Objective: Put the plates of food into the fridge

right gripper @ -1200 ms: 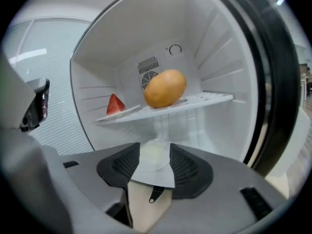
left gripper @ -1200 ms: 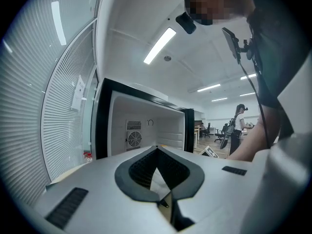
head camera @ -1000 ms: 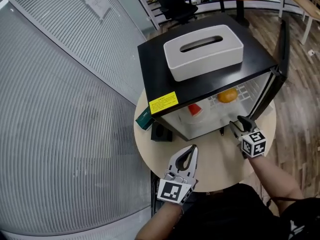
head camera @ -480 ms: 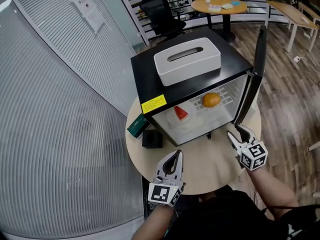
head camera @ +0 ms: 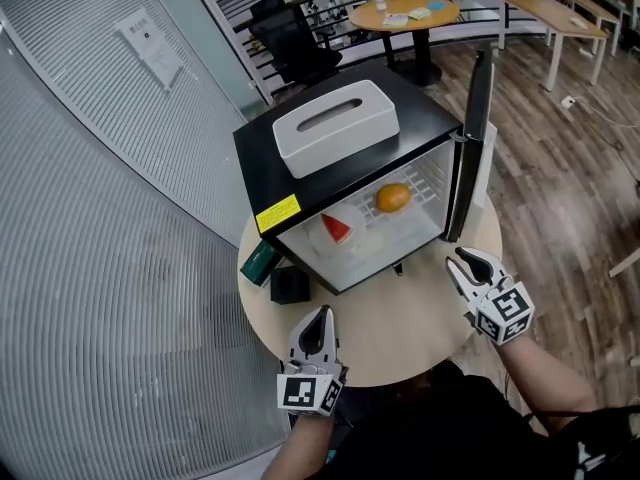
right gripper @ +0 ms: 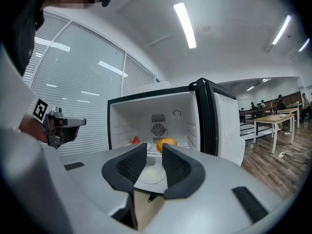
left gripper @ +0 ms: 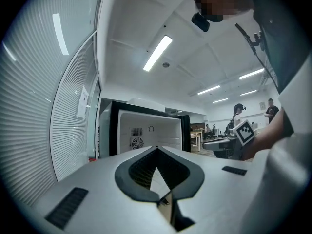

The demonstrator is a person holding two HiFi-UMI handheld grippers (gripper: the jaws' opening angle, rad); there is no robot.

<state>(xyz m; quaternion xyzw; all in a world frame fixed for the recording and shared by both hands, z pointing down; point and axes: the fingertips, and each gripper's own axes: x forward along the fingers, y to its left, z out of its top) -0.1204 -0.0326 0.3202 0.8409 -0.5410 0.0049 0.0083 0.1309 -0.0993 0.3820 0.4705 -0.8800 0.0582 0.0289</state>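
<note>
A black mini fridge stands on a round table with its door swung open to the right. Inside, a red watermelon slice sits on a white plate and an orange lies on the wire shelf. Both also show in the right gripper view: the slice and the orange. My right gripper hovers before the opening, its jaws have just been closing and stand apart with nothing between them. My left gripper is shut and empty near the table's front edge.
A white tissue box rests on the fridge top. A green box and a small black box lie on the table left of the fridge. A ribbed glass wall runs along the left. Another round table stands behind.
Both grippers have drawn back from the fridge toward the person, the right one more and upward. The right jaws have narrowed. The fridge door stays open.
</note>
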